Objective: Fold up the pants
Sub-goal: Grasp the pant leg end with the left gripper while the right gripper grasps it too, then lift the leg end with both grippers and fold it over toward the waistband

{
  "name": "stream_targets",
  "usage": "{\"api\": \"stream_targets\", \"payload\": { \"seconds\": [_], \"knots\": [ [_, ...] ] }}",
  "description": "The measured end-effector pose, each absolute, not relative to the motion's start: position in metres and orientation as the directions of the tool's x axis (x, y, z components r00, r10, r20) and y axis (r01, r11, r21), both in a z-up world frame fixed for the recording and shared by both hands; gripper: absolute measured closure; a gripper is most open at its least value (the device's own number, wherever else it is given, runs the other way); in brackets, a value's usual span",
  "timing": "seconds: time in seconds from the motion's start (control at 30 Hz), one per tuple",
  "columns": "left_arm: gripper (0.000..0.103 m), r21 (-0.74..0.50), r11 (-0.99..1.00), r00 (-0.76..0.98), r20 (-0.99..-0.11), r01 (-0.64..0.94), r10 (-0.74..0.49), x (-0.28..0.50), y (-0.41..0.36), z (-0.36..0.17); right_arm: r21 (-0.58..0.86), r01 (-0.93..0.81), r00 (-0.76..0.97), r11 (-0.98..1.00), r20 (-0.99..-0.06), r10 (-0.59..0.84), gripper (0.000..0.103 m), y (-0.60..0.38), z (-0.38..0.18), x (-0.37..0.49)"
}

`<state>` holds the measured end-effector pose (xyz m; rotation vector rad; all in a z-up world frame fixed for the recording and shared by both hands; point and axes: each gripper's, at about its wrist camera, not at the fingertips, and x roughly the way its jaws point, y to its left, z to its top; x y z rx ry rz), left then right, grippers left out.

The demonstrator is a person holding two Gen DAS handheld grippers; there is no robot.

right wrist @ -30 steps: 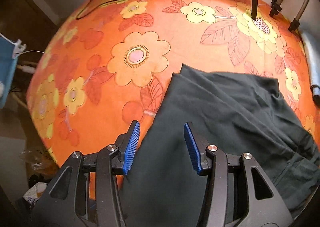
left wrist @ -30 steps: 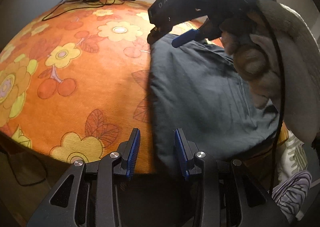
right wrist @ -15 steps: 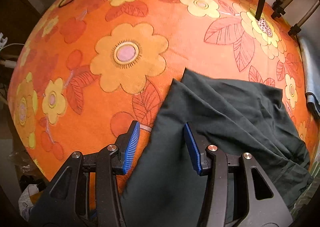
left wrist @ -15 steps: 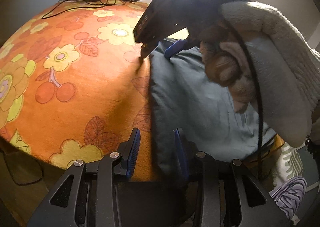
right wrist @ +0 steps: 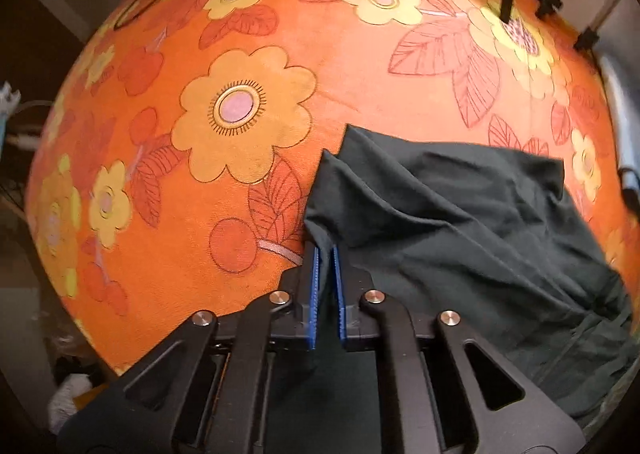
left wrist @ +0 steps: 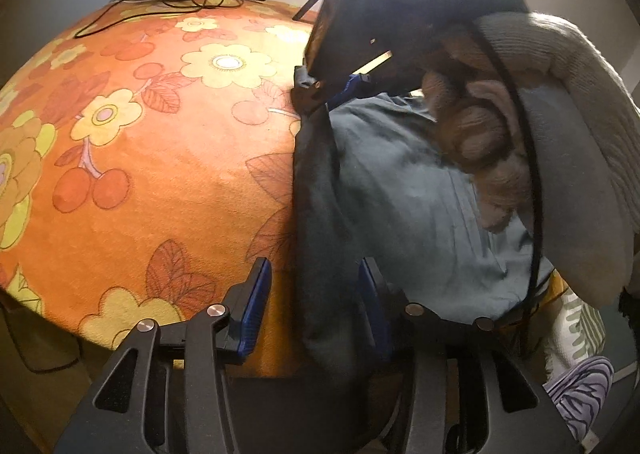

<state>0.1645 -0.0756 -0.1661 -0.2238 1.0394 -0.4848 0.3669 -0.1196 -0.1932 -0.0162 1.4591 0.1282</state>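
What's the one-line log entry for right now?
right gripper: shut on pants edge | left gripper: opening, pants edge between fingers | pants: on orange blanket

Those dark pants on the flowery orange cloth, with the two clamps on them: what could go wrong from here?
Three risks, judging by the pictures:
1. The right gripper pinches only the pants' very edge, so the fabric might slip out when lifted.
2. The left gripper's jaws are opening with the fabric edge between them, so that side may drop.
3. The pants lie rumpled, so a fold could trap wrinkles.
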Motion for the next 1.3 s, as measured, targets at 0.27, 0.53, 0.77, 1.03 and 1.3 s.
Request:
{"api": "stream_targets", "payload": {
  "seconds": [0.27,0.53,0.77,1.03,1.3],
  "knots": [
    [0.059,-0.403,0.871,0.416,-0.767,0.279,-0.488,0.170,-0.084,-0.168,0.166,-0.060,0.157,0.984,-0.972,0.173,0.099,-0.144,-0.165,0.358],
    [0.086,-0.419,0.858,0.440,-0.738,0.297,-0.512,0.160,-0.091,-0.160,0.191,-0.054,0.200,0.980,-0.960,0.198,0.099,-0.157,-0.147,0.354],
    [0.098,-0.390,0.843,0.500,-0.681,0.371,-0.535,0.149,-0.102,-0.136,0.223,-0.046,0.223,0.974,-0.948,0.228,0.099,-0.165,-0.140,0.356],
    [0.099,-0.370,0.798,0.504,-0.629,0.475,-0.592,0.133,-0.132,-0.115,0.251,-0.052,0.255,0.967,-0.933,0.256,0.099,-0.176,-0.126,0.349],
    [0.099,-0.385,0.764,0.483,-0.605,0.518,-0.633,0.129,-0.149,-0.109,0.291,-0.034,0.298,0.956,-0.910,0.288,0.099,-0.207,-0.109,0.338]
  ]
}}
